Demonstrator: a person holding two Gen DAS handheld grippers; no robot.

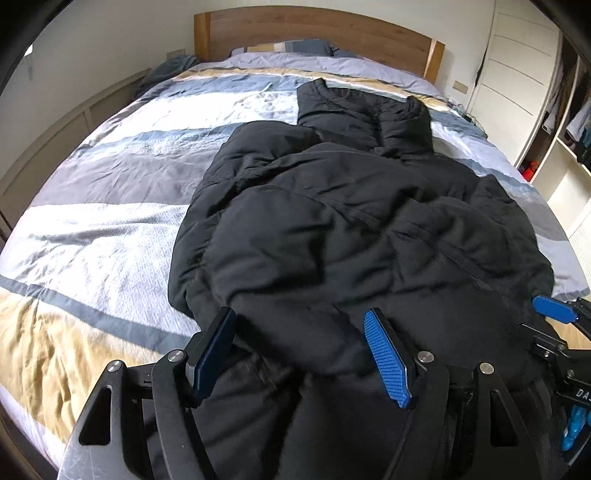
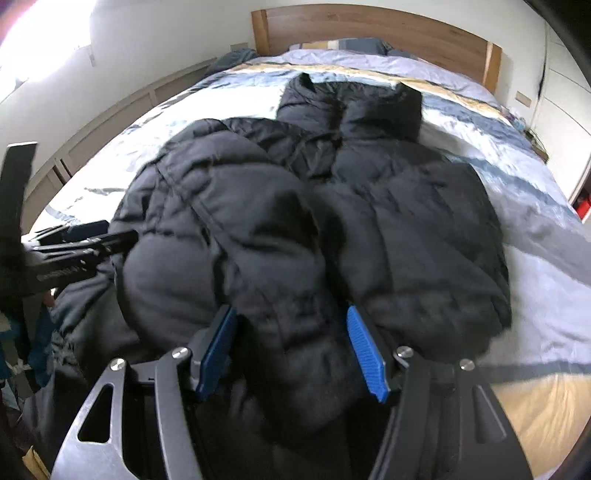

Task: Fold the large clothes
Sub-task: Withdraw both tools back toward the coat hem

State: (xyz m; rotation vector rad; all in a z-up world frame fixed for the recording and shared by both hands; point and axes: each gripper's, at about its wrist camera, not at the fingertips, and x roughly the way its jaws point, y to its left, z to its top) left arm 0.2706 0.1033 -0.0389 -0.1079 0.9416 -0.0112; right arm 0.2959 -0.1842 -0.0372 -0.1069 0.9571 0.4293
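A black puffy jacket (image 1: 332,221) lies lengthwise on the bed, its hood (image 1: 369,110) toward the headboard, and one side is folded over the middle. My left gripper (image 1: 301,332) is at the jacket's near edge, its blue pads pressed into a thick bunch of the fabric. My right gripper (image 2: 291,321) is shut the same way on the near edge of the jacket (image 2: 314,221), further right. Each gripper shows in the other's view: the right gripper (image 1: 554,310) at the right edge, the left gripper (image 2: 85,236) at the left edge. The jacket's hem hangs below the fingers, hidden.
The bed has a striped blue, grey and tan cover (image 1: 92,240), a pillow (image 1: 288,48) and a wooden headboard (image 1: 314,33). A low cabinet (image 1: 55,147) runs along the left wall. A white wardrobe (image 1: 517,74) and open shelves (image 1: 565,147) stand on the right.
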